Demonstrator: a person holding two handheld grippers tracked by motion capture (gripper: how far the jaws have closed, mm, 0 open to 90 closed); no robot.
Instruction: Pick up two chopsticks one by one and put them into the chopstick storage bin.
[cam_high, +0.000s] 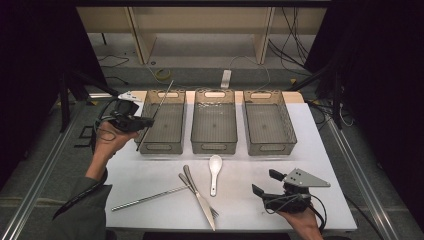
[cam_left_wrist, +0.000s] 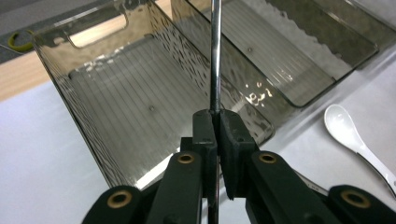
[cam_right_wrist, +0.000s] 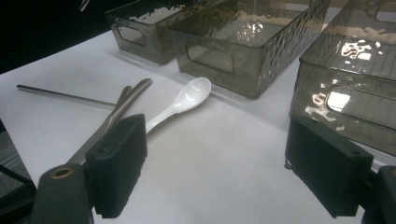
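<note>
One chopstick (cam_left_wrist: 215, 56) in left tongs (cam_left_wrist: 217, 122)

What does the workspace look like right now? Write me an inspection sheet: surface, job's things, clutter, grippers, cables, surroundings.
Surface: white table, evenly lit.
Job's things: metal chopstick slanting over the left bin; middle bin and right bin beside it in a row; second chopstick, knife and fork crossed, and white spoon lying in front.
Clutter: nothing seen.
Grippers: left gripper shut on the metal chopstick; right gripper open, holding nothing.
Cables: gripper cable looping by the left hand; floor cables behind the table.
Surroundings: wooden frame and dark curtains behind.
</note>
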